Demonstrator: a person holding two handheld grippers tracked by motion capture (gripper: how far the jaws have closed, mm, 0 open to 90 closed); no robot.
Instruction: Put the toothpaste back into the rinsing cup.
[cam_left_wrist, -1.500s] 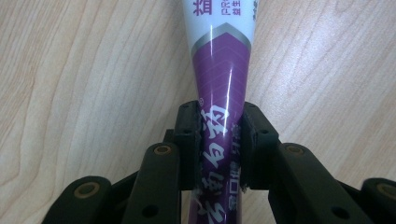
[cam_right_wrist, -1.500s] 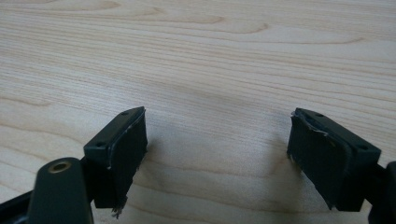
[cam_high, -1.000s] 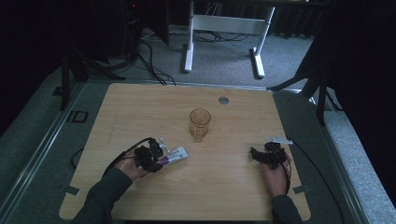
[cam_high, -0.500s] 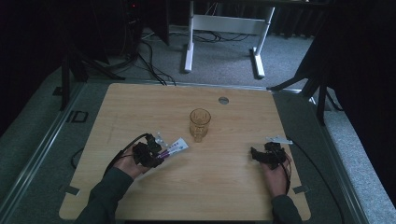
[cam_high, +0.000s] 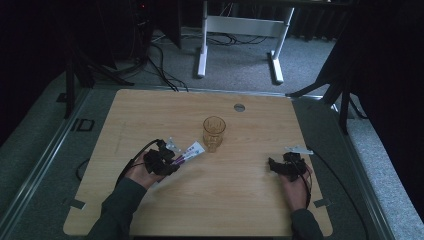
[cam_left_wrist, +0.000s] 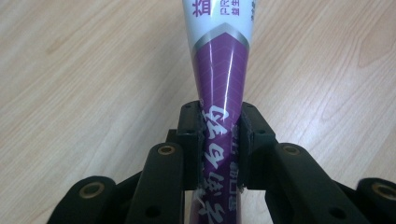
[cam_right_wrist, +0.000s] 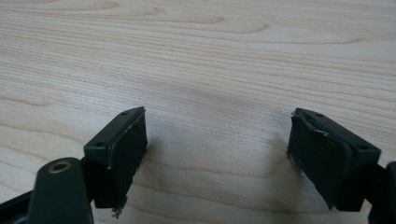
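Jaws of the left gripper (cam_left_wrist: 219, 140) clamp the purple-and-white tube (cam_left_wrist: 219, 70) near its flat end; the right gripper (cam_right_wrist: 217, 154) gapes empty.

High view dim (surroundings black); gripper views bright, sharp.

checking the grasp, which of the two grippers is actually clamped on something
The left gripper: its pads press the purple end of the toothpaste tube. The right gripper stands open over bare table, with nothing between its pads.

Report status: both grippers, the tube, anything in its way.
Left gripper shut on the purple-white tube. Right gripper open, nothing between jaws, over the table. Amber glass stands just beyond the tube's tip.
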